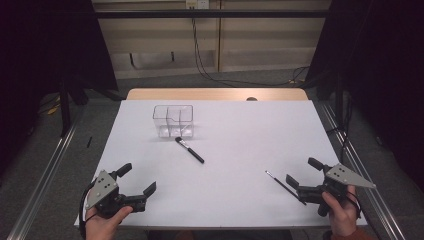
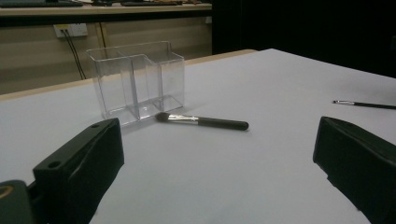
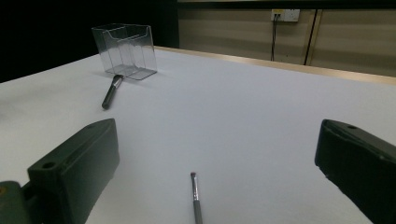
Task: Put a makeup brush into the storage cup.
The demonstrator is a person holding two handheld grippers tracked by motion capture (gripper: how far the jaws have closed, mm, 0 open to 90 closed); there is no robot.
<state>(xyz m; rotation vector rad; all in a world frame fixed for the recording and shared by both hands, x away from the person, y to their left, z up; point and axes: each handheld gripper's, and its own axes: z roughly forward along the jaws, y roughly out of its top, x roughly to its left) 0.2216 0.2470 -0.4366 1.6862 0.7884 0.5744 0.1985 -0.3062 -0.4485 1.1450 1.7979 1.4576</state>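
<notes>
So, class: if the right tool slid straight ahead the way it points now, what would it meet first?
Most likely the thin brush, lying on the white table between the right tool's open jaws. Beyond its tip the way looks free; the clear organizer stands off to one side.

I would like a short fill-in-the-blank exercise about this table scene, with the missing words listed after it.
1. The clear organizer contains ____ brushes.
2. The thick black brush lies with its bristles toward the ____.
3. The thin brush lies nearest the ____ claw.
4. Both claws, including the left claw, are ____.

Missing words: no; organizer; right; open
</notes>
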